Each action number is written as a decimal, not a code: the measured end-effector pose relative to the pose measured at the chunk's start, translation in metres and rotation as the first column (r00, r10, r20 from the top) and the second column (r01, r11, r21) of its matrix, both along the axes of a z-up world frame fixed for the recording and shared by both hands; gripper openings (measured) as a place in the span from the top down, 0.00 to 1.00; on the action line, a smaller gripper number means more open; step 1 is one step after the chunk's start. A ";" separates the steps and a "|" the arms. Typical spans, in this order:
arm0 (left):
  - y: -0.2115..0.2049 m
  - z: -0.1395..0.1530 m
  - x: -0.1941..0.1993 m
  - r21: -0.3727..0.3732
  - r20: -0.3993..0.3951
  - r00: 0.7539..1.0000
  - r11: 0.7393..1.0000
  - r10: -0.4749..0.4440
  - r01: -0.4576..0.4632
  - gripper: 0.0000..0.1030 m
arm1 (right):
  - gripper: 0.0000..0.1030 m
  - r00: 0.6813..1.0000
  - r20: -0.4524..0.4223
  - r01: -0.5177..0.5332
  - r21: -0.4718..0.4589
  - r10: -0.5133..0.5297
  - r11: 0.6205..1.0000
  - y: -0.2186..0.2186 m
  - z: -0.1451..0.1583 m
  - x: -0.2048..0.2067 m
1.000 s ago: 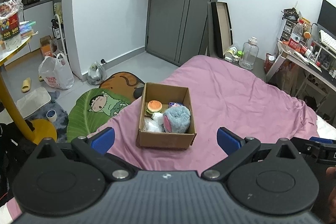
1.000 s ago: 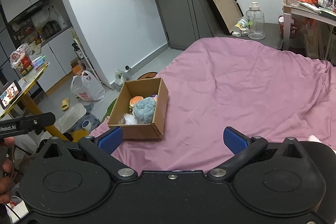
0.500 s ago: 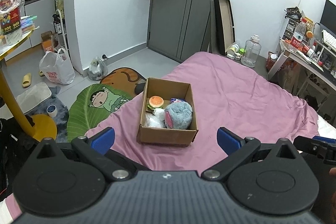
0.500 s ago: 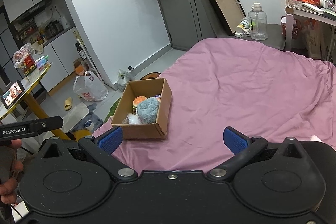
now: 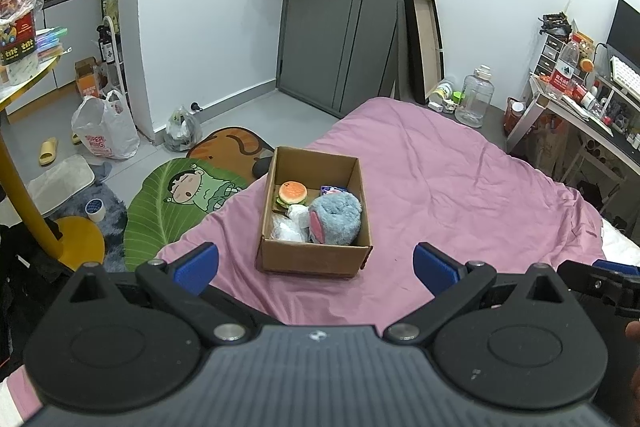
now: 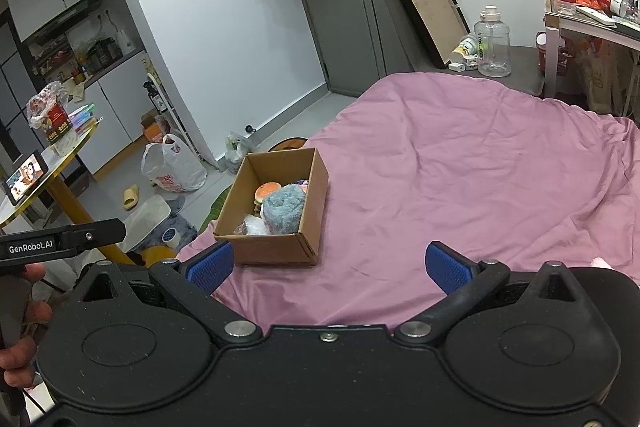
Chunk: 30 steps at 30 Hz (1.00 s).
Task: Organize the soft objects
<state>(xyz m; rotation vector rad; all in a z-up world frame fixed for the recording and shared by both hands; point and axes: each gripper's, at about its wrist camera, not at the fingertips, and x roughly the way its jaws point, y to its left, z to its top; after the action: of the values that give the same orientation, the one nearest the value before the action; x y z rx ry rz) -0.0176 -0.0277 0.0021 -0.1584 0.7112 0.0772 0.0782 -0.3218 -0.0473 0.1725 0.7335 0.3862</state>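
Both claws stand wide open and hold nothing: the left gripper (image 5: 316,265) and the right gripper (image 6: 330,267). The brown cardboard box (image 5: 314,259) sits on the pink bedsheet (image 5: 460,195) at 12 o'clock from the left claw, at 11 o'clock from the right. Inside lie a fluffy blue plush toy (image 5: 336,217) and a small burger-shaped soft toy (image 5: 292,193).

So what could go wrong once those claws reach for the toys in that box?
The box sits near the bed corner, so a push might slide it toward the floor. The burger is wedged against the blue plush, so the jaws may catch both. The plush looks bulky and could snag on the box wall when lifted.
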 end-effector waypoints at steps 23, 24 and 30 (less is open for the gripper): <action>0.003 -0.005 -0.001 -0.006 -0.014 1.000 1.000 0.000 -0.001 0.00 | 0.00 1.000 -0.001 0.006 0.001 -0.006 1.000 0.001 0.001 -0.002; 0.003 -0.005 -0.001 -0.005 -0.013 1.000 1.000 0.001 -0.001 0.00 | 0.00 1.000 -0.002 0.005 0.002 -0.005 1.000 0.000 0.001 -0.002; 0.004 -0.004 0.001 -0.006 -0.019 1.000 1.000 0.005 -0.005 0.00 | 0.00 1.000 -0.002 0.006 -0.002 -0.006 1.000 0.001 0.001 -0.001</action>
<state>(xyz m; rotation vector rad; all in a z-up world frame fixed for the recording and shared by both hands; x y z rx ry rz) -0.0162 -0.0235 -0.0021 -0.1659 0.7297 0.0813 0.0770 -0.3213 -0.0460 0.1730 0.7351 0.3791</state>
